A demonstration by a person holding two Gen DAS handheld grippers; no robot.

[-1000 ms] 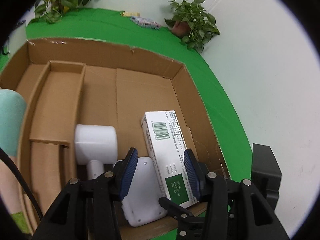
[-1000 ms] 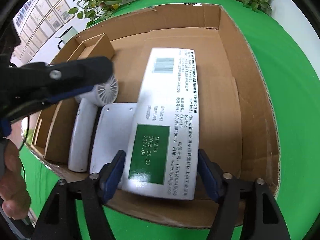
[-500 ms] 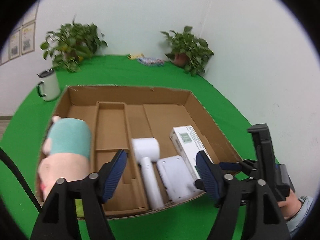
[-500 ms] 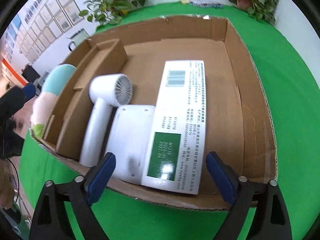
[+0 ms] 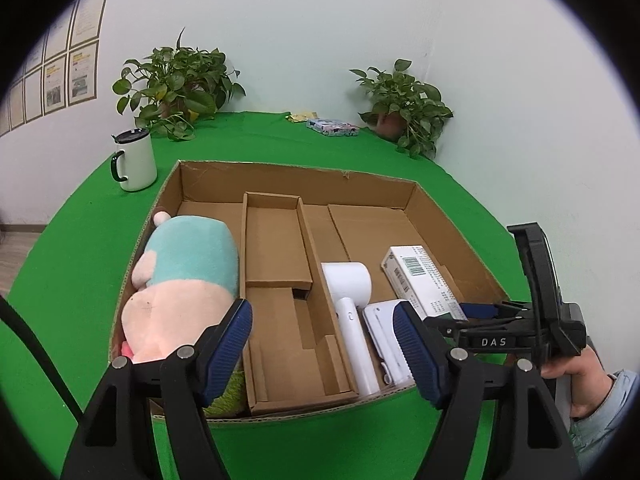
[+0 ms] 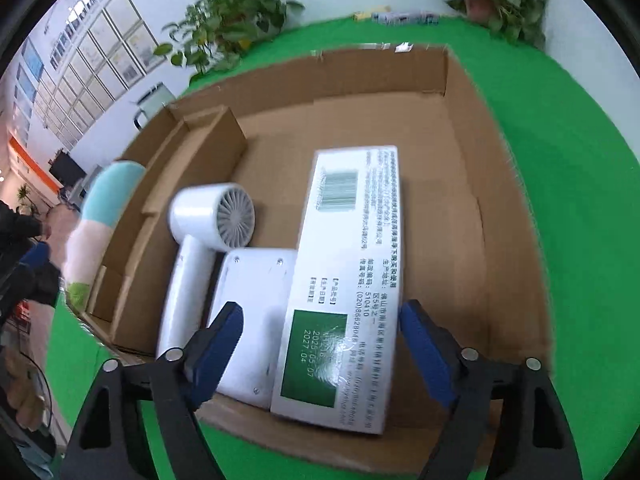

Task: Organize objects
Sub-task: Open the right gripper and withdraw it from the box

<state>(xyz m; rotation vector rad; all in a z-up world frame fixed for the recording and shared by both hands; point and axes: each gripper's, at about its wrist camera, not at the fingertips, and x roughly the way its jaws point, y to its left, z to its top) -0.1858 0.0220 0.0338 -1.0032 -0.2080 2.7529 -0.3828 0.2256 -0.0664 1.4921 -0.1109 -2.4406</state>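
Observation:
A cardboard box (image 5: 296, 176) with dividers lies on the green table. In it are a plush toy (image 5: 180, 280) at the left, a white hair dryer (image 5: 352, 304), a flat white device (image 5: 384, 340) and a white carton with a green label (image 5: 420, 280). My left gripper (image 5: 322, 344) is open and empty, above the box's near edge. My right gripper (image 6: 320, 344) is open and empty, just above the near end of the carton (image 6: 348, 280) and the white device (image 6: 252, 312). The hair dryer (image 6: 200, 248) lies left of them.
A white mug (image 5: 134, 160) stands left of the box. Two potted plants (image 5: 176, 84) (image 5: 404, 104) and a small patterned packet (image 5: 332, 127) sit at the back of the table. The white wall runs close on the right.
My left gripper has pulled back and up out of the box and opened wide. My right gripper has also opened wider and backed off from the carton.

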